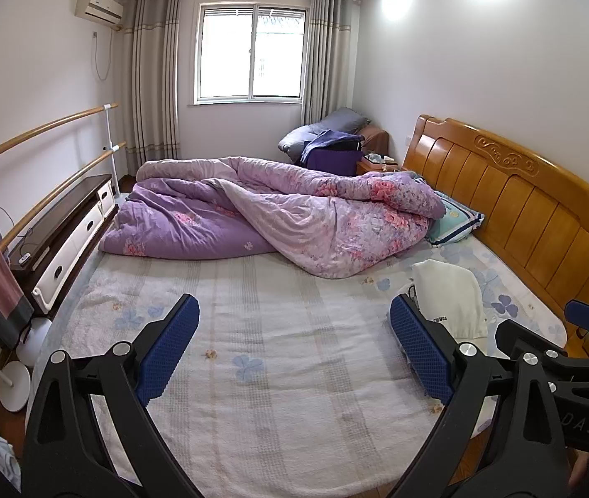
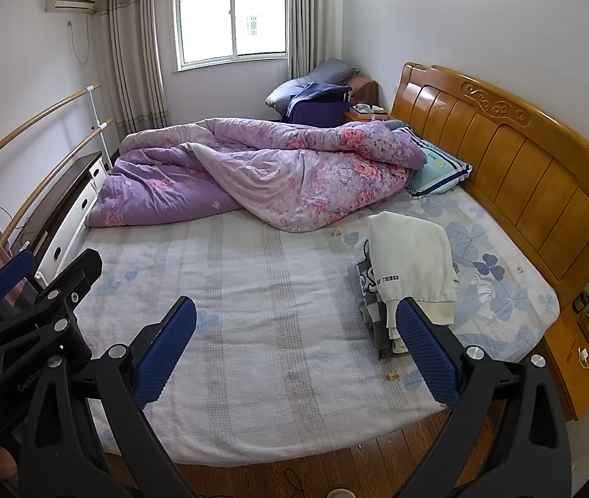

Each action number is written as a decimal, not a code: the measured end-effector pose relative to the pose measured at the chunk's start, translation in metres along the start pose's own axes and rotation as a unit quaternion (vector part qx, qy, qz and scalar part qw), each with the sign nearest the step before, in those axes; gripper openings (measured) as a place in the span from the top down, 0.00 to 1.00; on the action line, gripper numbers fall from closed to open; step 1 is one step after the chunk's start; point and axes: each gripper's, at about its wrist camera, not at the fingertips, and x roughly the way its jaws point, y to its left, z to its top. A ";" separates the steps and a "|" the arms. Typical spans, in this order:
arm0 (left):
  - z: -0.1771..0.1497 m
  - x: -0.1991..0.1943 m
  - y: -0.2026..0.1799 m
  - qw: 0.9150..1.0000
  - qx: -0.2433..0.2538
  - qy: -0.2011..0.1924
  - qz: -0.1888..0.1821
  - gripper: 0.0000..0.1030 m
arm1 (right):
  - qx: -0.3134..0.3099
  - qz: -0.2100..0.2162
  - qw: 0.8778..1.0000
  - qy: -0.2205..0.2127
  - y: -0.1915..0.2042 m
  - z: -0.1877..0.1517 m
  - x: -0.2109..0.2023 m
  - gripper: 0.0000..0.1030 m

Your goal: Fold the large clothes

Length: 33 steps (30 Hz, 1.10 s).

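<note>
Both pairs of jaws stand spread wide with nothing between their blue textured pads: the left gripper (image 1: 294,348) and the right gripper (image 2: 296,352) each hover above the near part of the bed's pale striped, clover-printed sheet (image 2: 252,290), touching no cloth. The task's things, a small stack of clothes topped by a cream knit sweatshirt with dark lettering on its hem (image 2: 412,265), lie on the right half of the bed, near the carved orange wooden headboard (image 2: 502,141) and just short of the rumpled purple floral quilt (image 2: 252,170) heaped across the far side. From either wrist view the stack lies forward and to the right; its long axis seems to run from the near bed edge away toward the quilt. The right gripper is plainly the nearer, its right pad almost overlapping the stack's near end in its own view, while the left gripper sits beside it, further left. Both are held level and pointed across the bed, tilted slightly down.
</note>
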 end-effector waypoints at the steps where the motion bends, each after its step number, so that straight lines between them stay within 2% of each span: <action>1: 0.000 0.001 0.000 1.000 0.001 0.000 0.001 0.09 | 0.000 0.000 1.000 0.000 -0.001 0.001 0.002 0.09; 33: -0.007 0.022 0.002 1.000 -0.003 0.014 0.001 0.09 | -0.005 0.007 1.000 0.013 -0.009 0.006 0.027 0.09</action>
